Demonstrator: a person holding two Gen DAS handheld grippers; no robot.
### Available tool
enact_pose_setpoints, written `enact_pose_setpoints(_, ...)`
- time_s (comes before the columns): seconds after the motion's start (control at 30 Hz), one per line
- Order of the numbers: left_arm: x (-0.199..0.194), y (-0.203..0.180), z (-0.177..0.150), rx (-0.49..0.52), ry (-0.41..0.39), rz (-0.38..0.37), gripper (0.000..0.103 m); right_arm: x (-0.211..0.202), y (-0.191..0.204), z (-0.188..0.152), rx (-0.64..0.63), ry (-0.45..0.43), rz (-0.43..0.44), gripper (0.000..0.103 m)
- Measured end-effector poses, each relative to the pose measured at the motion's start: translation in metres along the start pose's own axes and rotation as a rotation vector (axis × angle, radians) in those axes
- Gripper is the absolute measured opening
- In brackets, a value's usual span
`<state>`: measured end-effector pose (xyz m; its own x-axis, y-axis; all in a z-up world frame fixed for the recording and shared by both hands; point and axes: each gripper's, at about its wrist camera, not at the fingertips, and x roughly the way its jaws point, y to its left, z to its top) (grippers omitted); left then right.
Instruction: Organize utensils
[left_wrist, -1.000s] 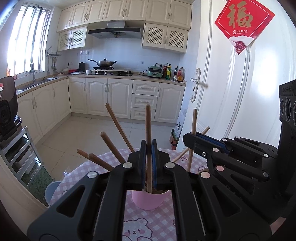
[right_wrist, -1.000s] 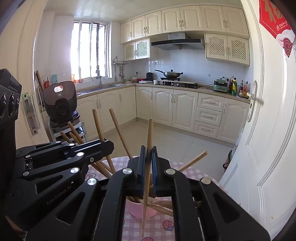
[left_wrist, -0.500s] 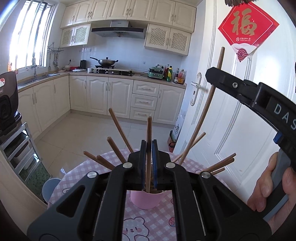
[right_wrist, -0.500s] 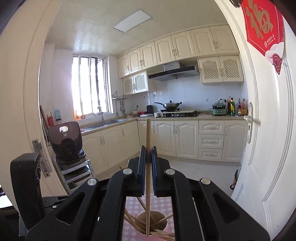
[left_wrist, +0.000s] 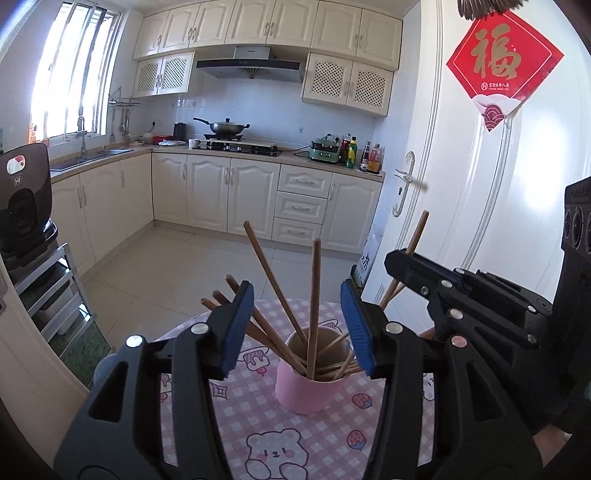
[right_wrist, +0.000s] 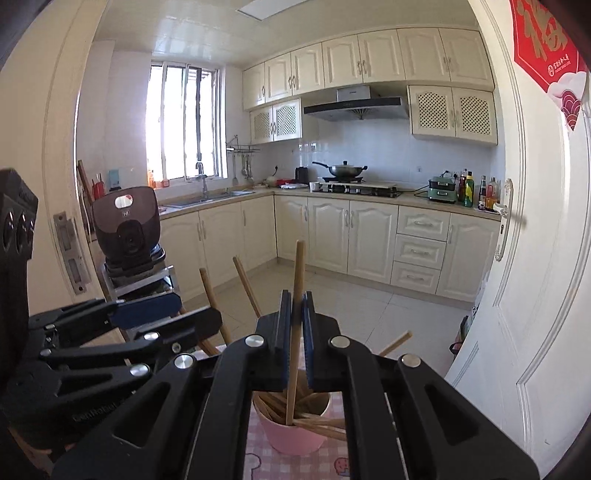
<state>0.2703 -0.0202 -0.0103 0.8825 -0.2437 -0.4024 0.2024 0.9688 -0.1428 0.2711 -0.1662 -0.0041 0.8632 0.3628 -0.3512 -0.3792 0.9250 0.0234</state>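
Left wrist view: left gripper (left_wrist: 297, 328) spread wide, blue pads (left_wrist: 236, 328) apart with nothing between them. It hangs over a pink cup (left_wrist: 312, 384) standing on a pink checked tablecloth (left_wrist: 258, 424) with bear and strawberry prints. Cup holds a bunch of wooden chopsticks (left_wrist: 271, 280), fanned out and leaning mostly left and back; one near-upright chopstick (left_wrist: 315, 306) stands in the middle of the cup, in the gap between the pads, touching neither. Right gripper (left_wrist: 400, 260) enters from the right, near the cup's far right side, with a chopstick end poking up past its tip. White door (left_wrist: 480, 184) with a red paper decoration (left_wrist: 504, 62) on the right; kitchen cabinets (left_wrist: 221, 192) and a wok (left_wrist: 226, 127) on the stove behind.

Right wrist view: right gripper (right_wrist: 294, 306) clamped on a single chopstick (right_wrist: 296, 325), pads pressed against both sides. The stick runs roughly vertical, top above the fingers, lower end down inside the pink cup (right_wrist: 291, 428) among the others lying crossed in it. Left gripper (right_wrist: 162, 314) visible at left, just beside the cup, fingers parted. A dark brown appliance (right_wrist: 127, 229) sits on a metal rack at left.
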Motion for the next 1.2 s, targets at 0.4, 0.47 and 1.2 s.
enact_pose_setpoints(0.4, -0.004, 0.008, -0.004, 0.034, 0.010, 0.065, 0.071, 0.016, 0.012, -0.021, -0.064, 0.112, -0.036, 0.010)
enact_pose_setpoints(0.47, -0.007, 0.010, -0.005, 0.035, 0.008, 0.067, 0.072, 0.015, 0.013, -0.022, -0.061, 0.110, -0.043, 0.015)
enact_pose_setpoints(1.2, -0.058, 0.005, -0.010, 0.064, -0.047, 0.081, 0.084, -0.049, 0.011, -0.017, -0.004, -0.016, -0.083, 0.061)
